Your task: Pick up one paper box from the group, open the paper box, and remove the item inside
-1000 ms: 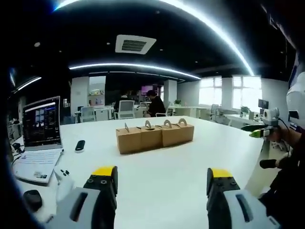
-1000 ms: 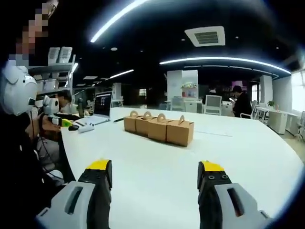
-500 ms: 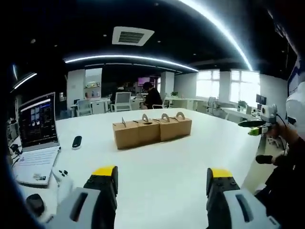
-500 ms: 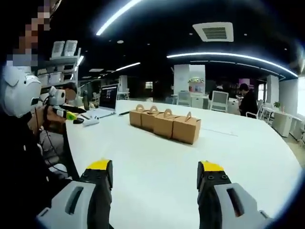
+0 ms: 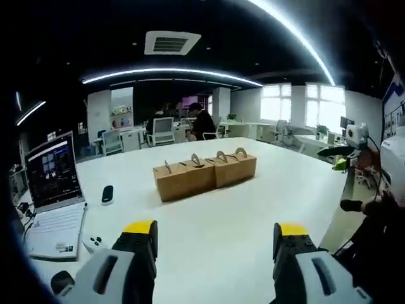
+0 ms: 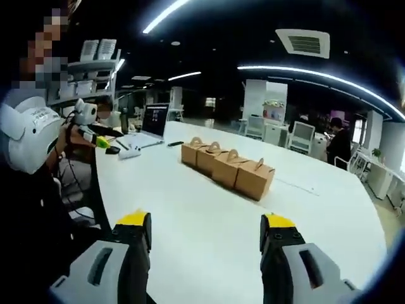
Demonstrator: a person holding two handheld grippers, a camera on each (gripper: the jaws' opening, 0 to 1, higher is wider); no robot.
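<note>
Four paper boxes [image 5: 204,175] keep their row on the worktop [image 5: 215,234] while both views swing slightly, both grippers' jaws wide and empty, nothing picked yet.

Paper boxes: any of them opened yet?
All shut. The four paper boxes sit upright in a row on the white table, handle tabs up, flaps closed.
</note>
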